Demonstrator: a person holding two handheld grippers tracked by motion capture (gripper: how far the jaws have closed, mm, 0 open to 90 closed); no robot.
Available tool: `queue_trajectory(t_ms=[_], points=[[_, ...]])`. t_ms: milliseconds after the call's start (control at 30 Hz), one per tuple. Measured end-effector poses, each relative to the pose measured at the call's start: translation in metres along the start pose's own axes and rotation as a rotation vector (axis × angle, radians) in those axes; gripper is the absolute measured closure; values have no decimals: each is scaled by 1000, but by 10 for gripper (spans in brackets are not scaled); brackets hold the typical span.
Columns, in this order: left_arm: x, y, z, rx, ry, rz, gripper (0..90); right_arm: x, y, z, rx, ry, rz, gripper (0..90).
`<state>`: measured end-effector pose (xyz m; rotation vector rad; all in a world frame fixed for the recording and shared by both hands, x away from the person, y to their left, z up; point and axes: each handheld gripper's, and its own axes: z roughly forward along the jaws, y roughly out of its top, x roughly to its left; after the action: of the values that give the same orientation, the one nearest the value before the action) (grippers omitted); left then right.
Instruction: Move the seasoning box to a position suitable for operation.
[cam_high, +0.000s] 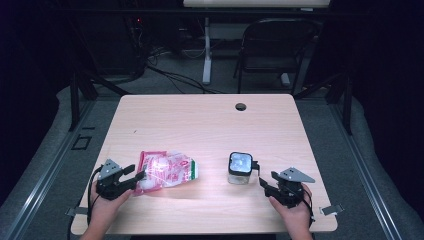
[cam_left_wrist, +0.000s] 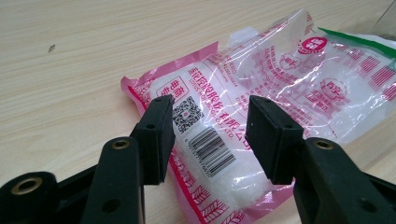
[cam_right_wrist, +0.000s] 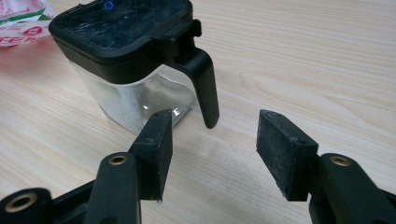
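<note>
A clear plastic bag (cam_high: 167, 170) with pink and red print and white grains inside lies flat on the wooden table (cam_high: 210, 125), left of centre. My left gripper (cam_high: 136, 175) is open at the bag's near left end; in the left gripper view its jaws straddle the barcode corner of the bag (cam_left_wrist: 261, 93) without pressing it. A small clear jar (cam_high: 240, 168) with a black lid and a black handle stands right of centre. My right gripper (cam_high: 264, 181) is open just short of the jar (cam_right_wrist: 135, 56), its jaws apart with the handle (cam_right_wrist: 203, 84) ahead of the gap.
A round cable hole (cam_high: 240, 106) sits near the table's far edge. Behind the table stand a black folding chair (cam_high: 272, 47) and a white desk leg (cam_high: 206, 50), with cables on the floor. Bare tabletop stretches between the bag and the far edge.
</note>
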<state>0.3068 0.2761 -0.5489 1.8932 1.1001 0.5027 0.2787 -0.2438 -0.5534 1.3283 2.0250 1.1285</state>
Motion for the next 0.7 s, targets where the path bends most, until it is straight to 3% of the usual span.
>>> queue_trajectory(t_ms=[267,533,633,700], points=[[-1,1,1,12,1,12,519,2,0,0,-22,-2,-6,435],[-3,1,-3,11,10,11,514,7,2,2,4,25,1,560],[-4,1,-4,3,12,8,511,10,3,3,-3,34,1,566],[-4,0,-5,2,13,-1,510,13,4,5,-13,9,-9,570]])
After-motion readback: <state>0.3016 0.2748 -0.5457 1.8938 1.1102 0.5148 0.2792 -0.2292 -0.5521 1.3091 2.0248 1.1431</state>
